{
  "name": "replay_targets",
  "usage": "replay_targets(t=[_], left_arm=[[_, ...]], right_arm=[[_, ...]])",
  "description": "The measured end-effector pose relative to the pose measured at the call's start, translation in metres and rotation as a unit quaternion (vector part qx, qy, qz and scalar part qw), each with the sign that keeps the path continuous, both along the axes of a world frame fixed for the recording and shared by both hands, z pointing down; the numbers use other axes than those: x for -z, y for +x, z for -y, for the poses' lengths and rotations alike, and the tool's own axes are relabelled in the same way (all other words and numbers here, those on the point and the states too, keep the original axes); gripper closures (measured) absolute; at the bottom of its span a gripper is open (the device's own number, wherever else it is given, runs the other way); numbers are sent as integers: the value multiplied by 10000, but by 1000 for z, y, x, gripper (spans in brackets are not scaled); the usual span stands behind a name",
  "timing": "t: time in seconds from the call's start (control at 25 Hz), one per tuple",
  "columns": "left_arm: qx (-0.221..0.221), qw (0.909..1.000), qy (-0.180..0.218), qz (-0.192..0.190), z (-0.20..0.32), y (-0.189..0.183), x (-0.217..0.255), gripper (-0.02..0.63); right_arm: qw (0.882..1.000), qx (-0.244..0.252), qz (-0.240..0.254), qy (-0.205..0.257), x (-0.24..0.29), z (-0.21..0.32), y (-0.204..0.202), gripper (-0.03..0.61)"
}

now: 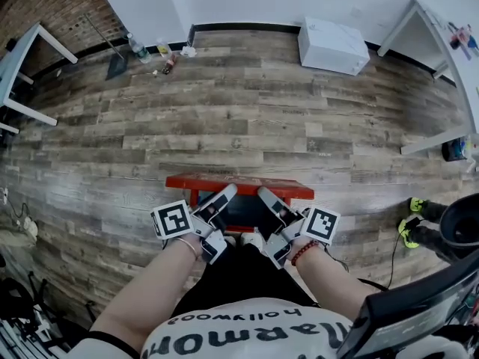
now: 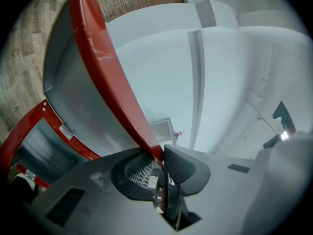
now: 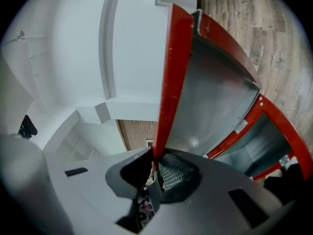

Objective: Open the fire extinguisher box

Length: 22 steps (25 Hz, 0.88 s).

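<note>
Wooden floor (image 1: 224,118) runs to a white far wall, with a white carton (image 1: 333,45) at the far right. Small bottles by that wall are too tiny to identify. The red fire extinguisher box (image 1: 239,185) sits near the person, its inside mostly hidden behind both tools. The left gripper (image 2: 159,161) and right gripper (image 3: 155,159) each pinch the red edge of the raised lid (image 2: 98,67).

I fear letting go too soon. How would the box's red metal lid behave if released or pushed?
Probably stiff: the red sheet-metal lid shows no sag though the left gripper and right gripper pinch only its rim. Hinged to the red box frame, it would likely swing, not lift free.
</note>
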<state>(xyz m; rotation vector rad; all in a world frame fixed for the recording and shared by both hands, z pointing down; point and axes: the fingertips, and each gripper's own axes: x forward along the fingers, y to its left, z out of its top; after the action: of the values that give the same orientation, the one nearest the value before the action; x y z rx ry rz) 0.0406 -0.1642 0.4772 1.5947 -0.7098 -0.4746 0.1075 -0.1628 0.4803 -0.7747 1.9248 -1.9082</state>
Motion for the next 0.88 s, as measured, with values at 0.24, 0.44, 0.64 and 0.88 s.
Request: replay_targets(t=[0.24, 0.44, 0.64, 0.88], left_arm=[[-45, 9989, 10, 459, 15, -10, -9, 558], [-125, 9999, -57, -96, 24, -4, 4, 558], [-217, 9997, -104, 8, 35, -9, -1, 558], [-282, 9995, -108, 63, 43, -13, -4, 557]], right_arm=[[9998, -90, -148, -69, -1, 16, -2, 534], [9993, -337, -144, -88, 2, 24, -3, 535], [9982, -563, -206, -68, 0, 36, -4, 537], [9962, -851, -198, -4, 2, 45, -6, 539]])
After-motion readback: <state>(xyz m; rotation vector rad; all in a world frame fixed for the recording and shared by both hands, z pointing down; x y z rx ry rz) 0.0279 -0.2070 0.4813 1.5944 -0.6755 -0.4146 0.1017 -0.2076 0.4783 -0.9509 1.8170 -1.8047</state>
